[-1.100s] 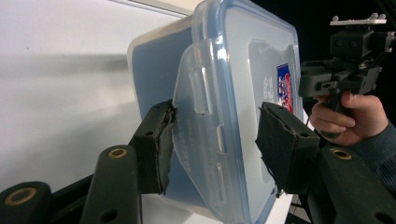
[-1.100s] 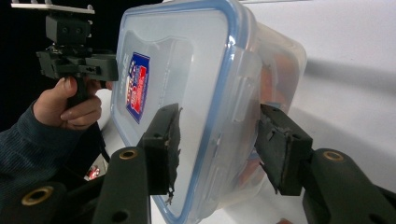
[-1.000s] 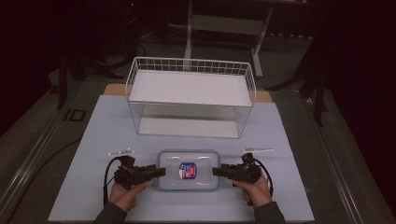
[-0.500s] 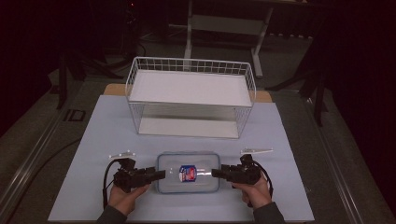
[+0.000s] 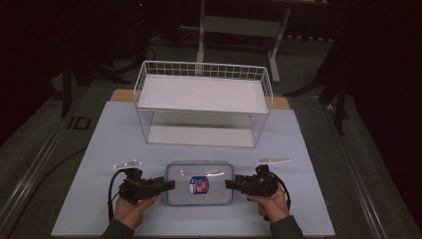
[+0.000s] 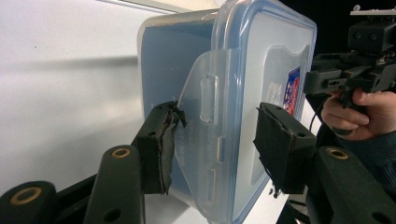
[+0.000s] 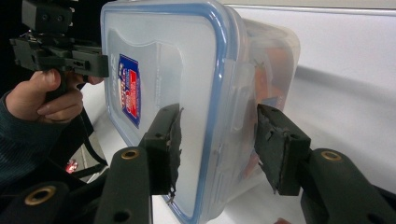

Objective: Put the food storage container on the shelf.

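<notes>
Between both grippers' jaws: lidded plastic container (image 5: 199,183), slid nearer person since before; left gripper (image 6: 212,149) and right gripper (image 7: 217,147) straddled end latches, pads not clamped; lift pending.

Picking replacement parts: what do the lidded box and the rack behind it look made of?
Lidded box: clear, glossy plastic, seemingly; the wall shows through it and the lid's blue rim looks rubbery. Rack: thin white-coated wire, probably metal, judging by its open grid.
</notes>
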Motion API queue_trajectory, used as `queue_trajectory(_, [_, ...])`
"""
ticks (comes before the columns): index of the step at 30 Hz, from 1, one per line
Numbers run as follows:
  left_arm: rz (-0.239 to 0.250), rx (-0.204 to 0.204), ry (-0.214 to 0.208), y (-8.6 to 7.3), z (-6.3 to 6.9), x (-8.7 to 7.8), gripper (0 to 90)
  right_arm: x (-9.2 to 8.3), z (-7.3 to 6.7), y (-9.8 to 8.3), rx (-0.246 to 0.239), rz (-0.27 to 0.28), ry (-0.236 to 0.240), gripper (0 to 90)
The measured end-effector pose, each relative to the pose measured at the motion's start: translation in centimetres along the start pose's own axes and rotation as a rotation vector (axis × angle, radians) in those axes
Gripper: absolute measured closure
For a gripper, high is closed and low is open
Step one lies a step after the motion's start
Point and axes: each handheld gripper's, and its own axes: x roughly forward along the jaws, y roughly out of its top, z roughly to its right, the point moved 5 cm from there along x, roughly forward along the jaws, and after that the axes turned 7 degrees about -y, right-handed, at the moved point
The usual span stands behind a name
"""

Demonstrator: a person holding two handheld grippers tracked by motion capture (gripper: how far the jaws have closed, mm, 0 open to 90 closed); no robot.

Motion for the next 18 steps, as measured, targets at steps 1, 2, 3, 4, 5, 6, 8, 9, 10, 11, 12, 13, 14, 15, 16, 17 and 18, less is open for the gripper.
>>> queue_trajectory(1, [0.002,0.0,0.0,0.02,0.02,-0.01,48.6,-0.01,0.0,0.02,-0.001,0.001,0.0,51.9])
queue_trajectory(2, [0.005,0.0,0.0,0.05,0.06,-0.02,48.6,-0.03,-0.03,0.04,0.0,0.002,0.0,51.9])
queue_trajectory(3, [0.006,0.003,-0.001,0.09,0.1,-0.05,48.6,-0.06,-0.06,0.07,-0.001,0.004,0.0,51.9])
queue_trajectory(4, [0.006,0.003,-0.001,0.09,0.1,-0.05,48.6,-0.06,-0.06,0.07,-0.001,0.004,0.0,51.9])
queue_trajectory(5, [0.007,0.01,0.0,0.17,0.18,-0.11,48.6,-0.09,-0.09,0.12,-0.003,0.007,0.0,51.8])
queue_trajectory(6, [0.009,0.012,0.001,0.21,0.25,-0.13,48.7,-0.17,-0.14,0.21,-0.008,0.011,-0.001,51.8])
queue_trajectory(8, [0.015,0.016,0.0,0.28,0.36,-0.19,48.7,-0.27,-0.22,0.31,-0.015,0.016,-0.002,51.8])
queue_trajectory(9, [0.017,0.018,0.0,0.31,0.39,-0.21,48.6,-0.32,-0.28,0.36,-0.017,0.018,-0.002,51.8])
queue_trajectory(10, [0.019,0.019,-0.001,0.34,0.44,-0.25,48.7,-0.36,-0.33,0.4,-0.02,0.02,-0.003,51.8])
queue_trajectory(11, [0.018,0.022,0.0,0.36,0.48,-0.29,48.7,-0.4,-0.38,0.43,-0.023,0.023,-0.004,51.8])
queue_trajectory(12, [0.02,0.025,0.0,0.4,0.52,-0.32,48.7,-0.43,-0.41,0.46,-0.027,0.025,-0.005,51.9])
queue_trajectory(13, [0.024,0.028,0.0,0.44,0.58,-0.34,48.6,-0.46,-0.45,0.5,-0.028,0.029,-0.005,51.9])
queue_trajectory(14, [0.025,0.03,0.0,0.47,0.63,-0.38,48.7,-0.5,-0.48,0.53,-0.032,0.032,-0.004,51.9])
queue_trajectory(15, [0.029,0.033,0.0,0.51,0.68,-0.39,48.7,-0.54,-0.53,0.57,-0.032,0.034,-0.005,51.8])
queue_trajectory(16, [0.029,0.035,0.0,0.53,0.72,-0.41,48.7,-0.58,-0.57,0.61,-0.034,0.037,-0.005,51.9])
queue_trajectory(17, [0.029,0.038,0.0,0.54,0.75,-0.42,48.7,-0.61,-0.58,0.64,-0.039,0.039,-0.006,51.8])
queue_trajectory(18, [0.03,0.039,0.0,0.56,0.79,-0.42,48.7,-0.66,-0.6,0.66,-0.04,0.04,-0.006,51.9])
